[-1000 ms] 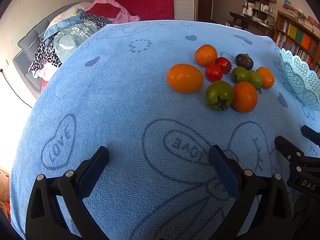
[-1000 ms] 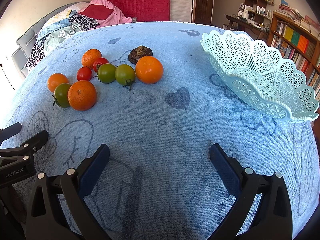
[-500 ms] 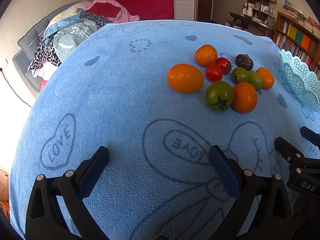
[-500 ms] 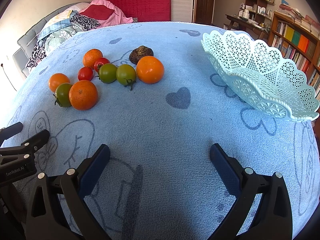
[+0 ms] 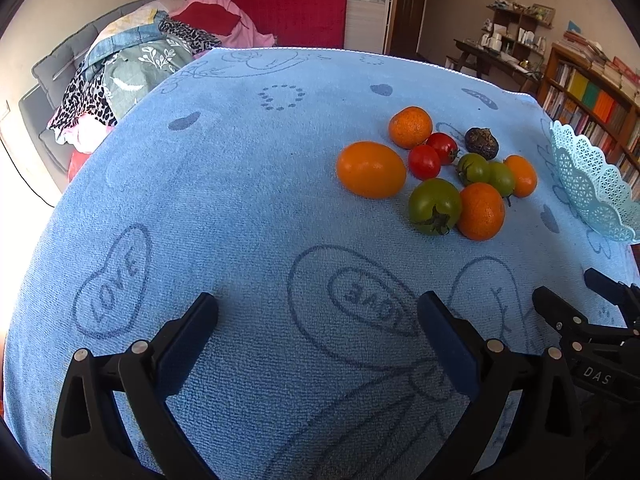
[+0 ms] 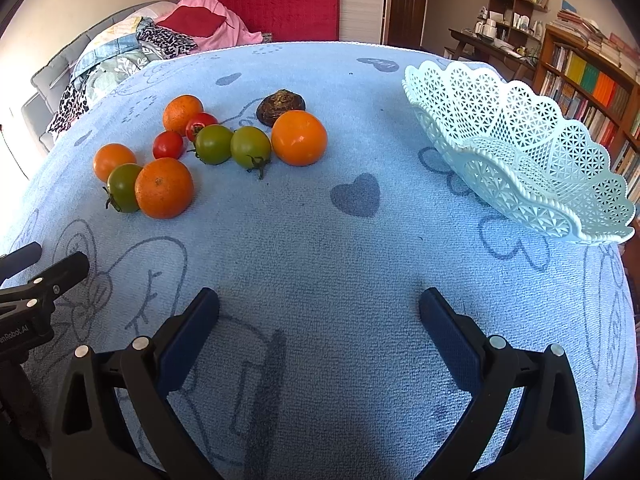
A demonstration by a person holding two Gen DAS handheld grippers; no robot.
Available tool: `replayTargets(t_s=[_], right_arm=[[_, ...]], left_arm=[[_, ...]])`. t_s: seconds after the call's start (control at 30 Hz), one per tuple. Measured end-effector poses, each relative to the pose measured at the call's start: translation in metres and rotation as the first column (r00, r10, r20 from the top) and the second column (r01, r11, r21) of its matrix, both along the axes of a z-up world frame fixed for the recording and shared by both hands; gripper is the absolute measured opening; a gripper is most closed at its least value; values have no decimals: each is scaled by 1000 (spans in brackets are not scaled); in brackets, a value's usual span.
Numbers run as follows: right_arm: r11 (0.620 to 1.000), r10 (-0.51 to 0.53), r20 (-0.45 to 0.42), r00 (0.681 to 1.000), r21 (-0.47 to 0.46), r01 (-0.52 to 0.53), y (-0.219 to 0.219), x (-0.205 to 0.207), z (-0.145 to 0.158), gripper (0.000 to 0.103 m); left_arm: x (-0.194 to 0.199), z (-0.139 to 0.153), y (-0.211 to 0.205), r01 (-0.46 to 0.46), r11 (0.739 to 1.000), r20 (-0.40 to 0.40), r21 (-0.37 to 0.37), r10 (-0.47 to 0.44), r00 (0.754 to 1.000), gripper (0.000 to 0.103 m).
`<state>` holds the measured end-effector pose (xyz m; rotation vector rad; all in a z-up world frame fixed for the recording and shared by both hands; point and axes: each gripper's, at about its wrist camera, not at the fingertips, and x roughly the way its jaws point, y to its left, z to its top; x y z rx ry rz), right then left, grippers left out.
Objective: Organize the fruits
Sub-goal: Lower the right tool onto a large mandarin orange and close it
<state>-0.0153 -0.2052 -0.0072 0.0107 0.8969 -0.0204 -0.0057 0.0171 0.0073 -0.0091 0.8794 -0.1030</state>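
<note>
- The left gripper (image 5: 318, 312) hangs over the blue towel (image 5: 240, 208) with its fingers spread wide and nothing between them; the right gripper (image 6: 319, 308) is likewise wide open and empty.
- All the fruit lies in one cluster on the towel, outside the white lattice basket (image 6: 520, 152).
- The left wrist view sees the cluster from its far-left side: a large orange tomato (image 5: 371, 169) is nearest, apart from a big green tomato (image 5: 435, 205) that touches a tangerine (image 5: 480, 211).
- The right wrist view shows the whole basket, tilted on the towel, its bowl bare; the left view catches only its rim at the edge.
- The right view also shows the dark brown fruit (image 6: 281, 106) just behind a round orange (image 6: 299, 138), with two green tomatoes (image 6: 232, 145) side by side beside it.
- Two small red tomatoes (image 5: 434, 154) sit mid-cluster, clearest in the left view.
- Each view catches the other gripper's fingertips at its edge.
</note>
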Motion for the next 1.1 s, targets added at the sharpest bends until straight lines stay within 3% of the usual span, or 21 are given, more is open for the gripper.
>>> replayTargets(t_s=[0.1,0.3,0.5,0.77,1.1], right_arm=[[1000,21,5,1000,-3,-21,4,1,3,101],[985,170,38,985,-10,-170,36,9,15,99],[965,259,39,965,42,-261,59,35,17,73],[948,309,41,950,59,-311,77,57,13,40],[960,247,64,967,122,-253,50,40,15,39]], left_arm=[[0,1,2,-3,1000,1,-10,3,1000,98],[3,5,9,-44,999,14,-2,44,999,98],[7,8,21,-74,997,28,16,74,997,98],[9,9,16,-46,998,33,37,44,998,98],[12,17,-6,13,998,64,60,-17,998,98]])
